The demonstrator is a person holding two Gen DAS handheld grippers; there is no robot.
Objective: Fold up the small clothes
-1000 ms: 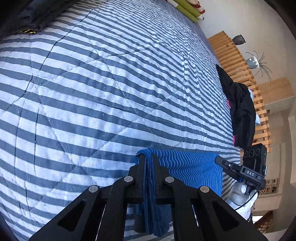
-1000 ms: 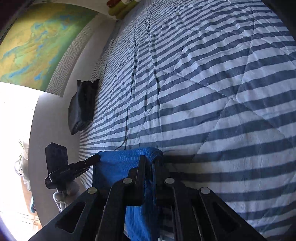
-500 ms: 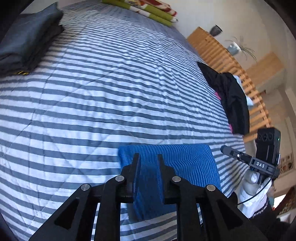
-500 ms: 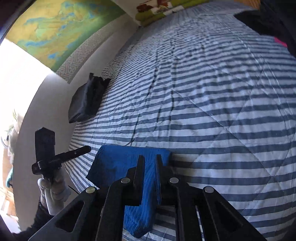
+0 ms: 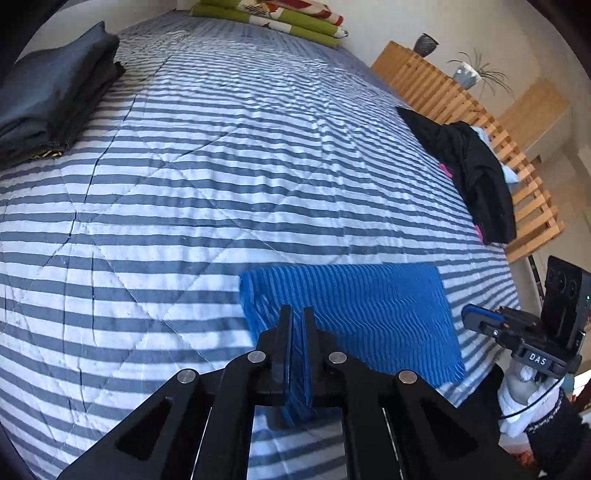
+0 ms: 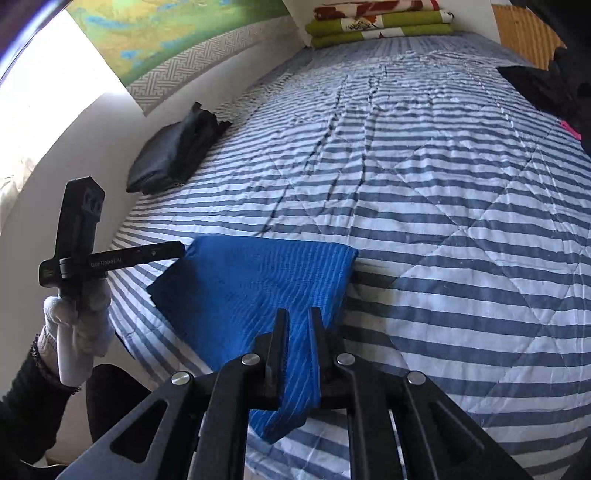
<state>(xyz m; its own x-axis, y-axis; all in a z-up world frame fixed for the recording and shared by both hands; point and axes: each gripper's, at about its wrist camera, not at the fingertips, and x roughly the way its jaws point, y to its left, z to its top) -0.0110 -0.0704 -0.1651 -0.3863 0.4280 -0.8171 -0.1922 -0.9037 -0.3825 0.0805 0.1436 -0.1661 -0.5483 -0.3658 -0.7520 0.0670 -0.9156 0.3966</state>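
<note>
A blue ribbed cloth (image 5: 354,310) lies as a flat folded rectangle on the striped quilt (image 5: 221,147) near the bed's front edge. My left gripper (image 5: 297,315) is shut on the cloth's near left corner, which rises between its fingers. In the right wrist view the same cloth (image 6: 258,280) spreads to the left, and my right gripper (image 6: 298,317) is shut on its near right corner. Each gripper shows in the other's view: the right gripper (image 5: 476,317) at the cloth's right end, the left gripper (image 6: 177,249) at its left end, held by a gloved hand (image 6: 77,325).
A stack of folded dark grey clothes (image 5: 48,92) sits at the bed's far left. A black garment (image 5: 476,173) hangs over the right edge by a wooden slatted frame (image 5: 480,122). Folded green and red blankets (image 6: 380,22) lie at the head of the bed.
The cloth hung bunched from both grippers a second ago; it now lies laid out flat on the quilt. Both grippers have drawn back toward the bed's front edge, still holding its near corners.
</note>
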